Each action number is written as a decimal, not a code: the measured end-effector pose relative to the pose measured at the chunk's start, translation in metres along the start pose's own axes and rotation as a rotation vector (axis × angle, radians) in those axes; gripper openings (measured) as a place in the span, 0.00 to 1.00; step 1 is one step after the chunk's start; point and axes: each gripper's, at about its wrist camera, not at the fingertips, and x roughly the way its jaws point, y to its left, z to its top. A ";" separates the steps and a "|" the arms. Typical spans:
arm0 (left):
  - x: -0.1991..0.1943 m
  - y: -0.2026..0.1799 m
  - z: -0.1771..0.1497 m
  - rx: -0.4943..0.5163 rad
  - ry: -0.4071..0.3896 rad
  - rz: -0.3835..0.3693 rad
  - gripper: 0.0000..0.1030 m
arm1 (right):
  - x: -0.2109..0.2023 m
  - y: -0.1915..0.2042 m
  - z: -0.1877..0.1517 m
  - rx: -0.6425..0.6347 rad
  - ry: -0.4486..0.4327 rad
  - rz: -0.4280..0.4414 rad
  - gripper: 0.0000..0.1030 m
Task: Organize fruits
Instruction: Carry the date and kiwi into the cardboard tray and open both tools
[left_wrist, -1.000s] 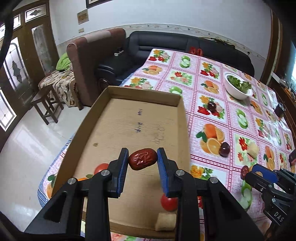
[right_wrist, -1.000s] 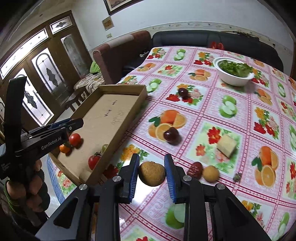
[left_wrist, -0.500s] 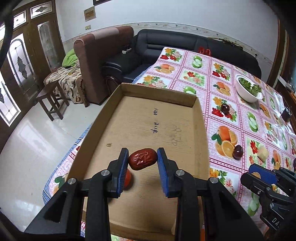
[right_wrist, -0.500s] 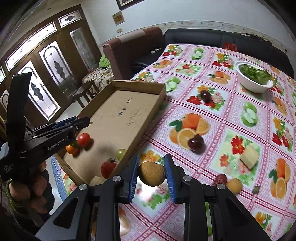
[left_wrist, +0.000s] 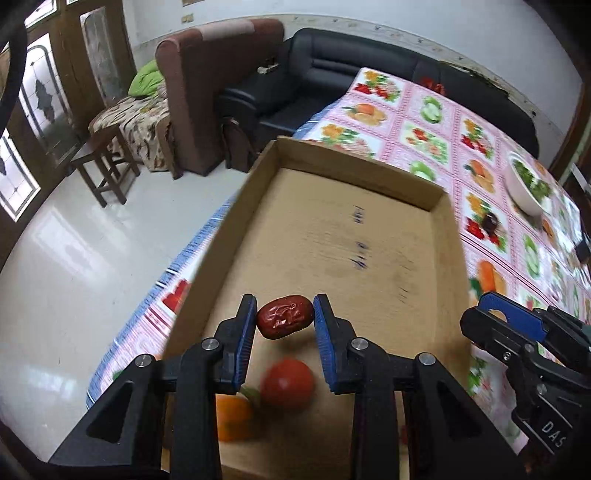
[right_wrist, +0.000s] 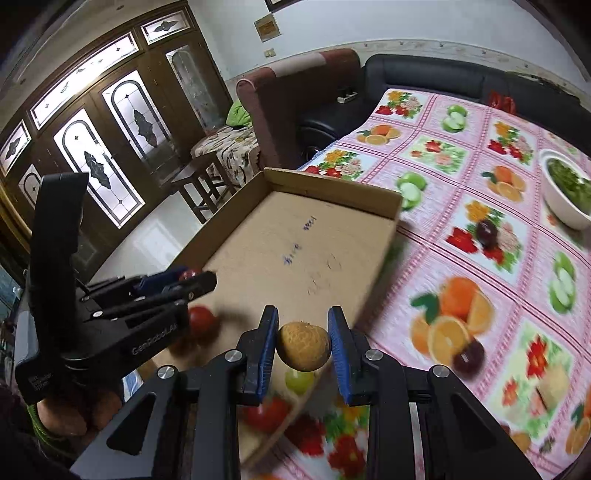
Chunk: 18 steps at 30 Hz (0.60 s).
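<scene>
My left gripper is shut on a wrinkled red date and holds it above the near part of the shallow cardboard tray. Under it lie a red tomato and an orange fruit. My right gripper is shut on a round tan fruit above the tray's near right edge. A green grape and a red tomato lie below it. The left gripper also shows in the right wrist view, over another tomato.
Dark plums, a tan cube and a white bowl of greens stand on the fruit-print tablecloth to the right. A sofa, armchair and wooden stool are beyond the table's left edge.
Both grippers have moved left and forward over the tray with their fruits held. The right gripper has come from above the tablecloth to the tray's near edge.
</scene>
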 end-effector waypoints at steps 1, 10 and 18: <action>0.003 0.002 0.002 -0.004 0.005 0.005 0.28 | 0.006 0.001 0.004 -0.003 0.007 -0.002 0.27; 0.036 0.003 0.000 -0.003 0.103 0.023 0.28 | 0.058 0.018 0.011 -0.069 0.091 -0.017 0.27; 0.032 -0.001 -0.004 -0.001 0.100 0.048 0.47 | 0.074 0.013 0.006 -0.070 0.124 -0.020 0.30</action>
